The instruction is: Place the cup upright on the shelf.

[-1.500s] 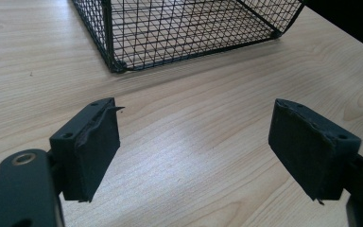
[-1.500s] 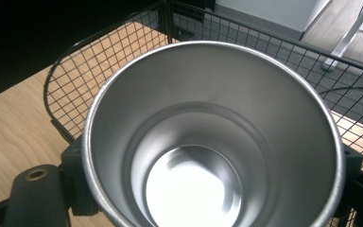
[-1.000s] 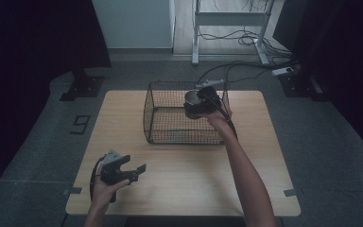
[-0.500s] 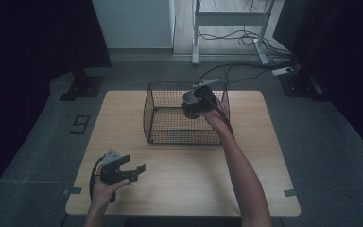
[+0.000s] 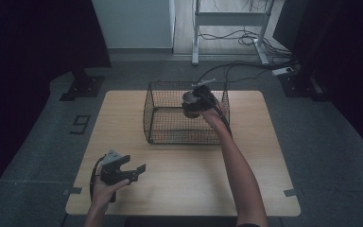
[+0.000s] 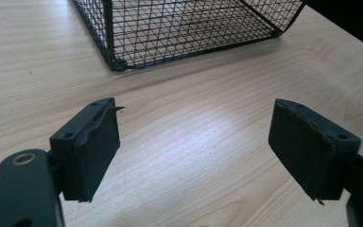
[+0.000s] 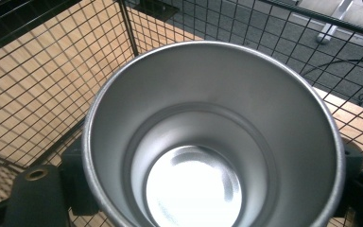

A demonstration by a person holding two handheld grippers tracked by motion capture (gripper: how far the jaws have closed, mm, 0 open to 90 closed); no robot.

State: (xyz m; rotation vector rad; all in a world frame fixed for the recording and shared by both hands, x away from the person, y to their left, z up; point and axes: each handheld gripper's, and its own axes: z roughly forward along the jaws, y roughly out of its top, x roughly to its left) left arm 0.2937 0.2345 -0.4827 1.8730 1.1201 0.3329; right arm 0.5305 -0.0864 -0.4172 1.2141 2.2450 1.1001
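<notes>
The right gripper (image 5: 194,105) clamps its jaws around a steel cup (image 7: 212,137) above the wire basket (image 5: 170,137), seemingly to lower it inside, while the left gripper (image 5: 134,171) waits spread apart near the table's front edge.

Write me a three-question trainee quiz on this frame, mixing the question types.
1. True or false: the left tool is shut on a cup.
2. Multiple choice: the steel cup is held by the right tool A) flat on the table, B) over the wire basket, C) beside the left hand.
3. Fill in: in the right gripper view, the cup's inside looks ____.

Key: 1 false, its jaws stand wide apart over bare wood. 2 B. 3 empty.
</notes>
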